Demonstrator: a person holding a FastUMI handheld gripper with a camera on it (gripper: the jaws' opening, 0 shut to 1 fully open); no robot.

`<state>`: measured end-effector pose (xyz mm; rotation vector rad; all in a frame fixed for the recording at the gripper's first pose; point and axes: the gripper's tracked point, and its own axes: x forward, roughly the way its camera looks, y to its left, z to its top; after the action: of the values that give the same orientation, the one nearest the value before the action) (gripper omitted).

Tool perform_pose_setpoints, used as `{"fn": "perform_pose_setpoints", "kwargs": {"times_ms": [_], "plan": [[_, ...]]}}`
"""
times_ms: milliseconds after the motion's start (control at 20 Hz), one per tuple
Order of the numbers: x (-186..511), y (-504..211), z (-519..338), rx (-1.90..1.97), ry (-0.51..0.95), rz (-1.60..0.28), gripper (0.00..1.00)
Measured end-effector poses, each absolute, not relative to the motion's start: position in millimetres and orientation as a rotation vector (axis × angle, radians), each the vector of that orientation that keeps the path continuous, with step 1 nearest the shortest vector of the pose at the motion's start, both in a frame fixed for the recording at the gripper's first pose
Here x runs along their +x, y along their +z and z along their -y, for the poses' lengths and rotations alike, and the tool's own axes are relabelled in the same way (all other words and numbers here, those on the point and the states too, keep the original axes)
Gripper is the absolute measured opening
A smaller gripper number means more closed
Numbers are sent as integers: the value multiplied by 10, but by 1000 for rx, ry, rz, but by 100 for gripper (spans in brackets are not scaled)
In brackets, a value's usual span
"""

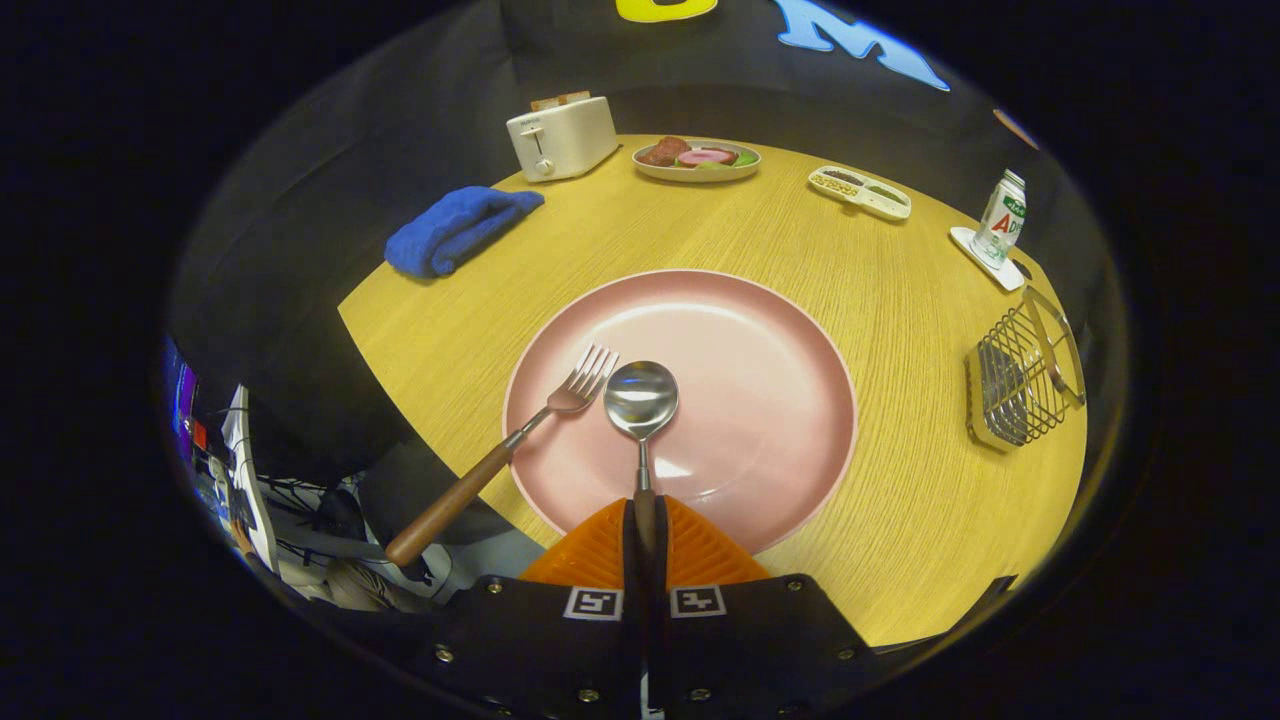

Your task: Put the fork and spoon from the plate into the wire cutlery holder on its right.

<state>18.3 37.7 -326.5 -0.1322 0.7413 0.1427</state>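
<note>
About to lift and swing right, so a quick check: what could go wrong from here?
1. The claw is shut on the spoon by its thin handle, bowl far ahead; it may pivot or slip in transit.
2. The fork lies close beside it, handle overhanging the plate and table edge; a nudge could tip it off.
3. The holder looks light and may slide.

Gripper (645,545), handheld, two-finger type. Body: dark housing spanning the near end, split by a central seam, fastened with small round metal screws along both halves. Markings: two square black-and-white fiducial tags, one per side of the seam. Fingers (590,555): ribbed, wedge-shaped, tapering forward.
</note>
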Motion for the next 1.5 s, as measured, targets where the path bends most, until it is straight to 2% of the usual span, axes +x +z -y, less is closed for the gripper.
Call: {"fn": "perform_pose_setpoints", "kwargs": {"times_ms": [500,1100,1500], "plan": [[331,-2713,35,-42,67,-631,3],[280,-1979,1294,37,-138,-491,3],[104,-1945,1919,96,-249,-486,3]]}}
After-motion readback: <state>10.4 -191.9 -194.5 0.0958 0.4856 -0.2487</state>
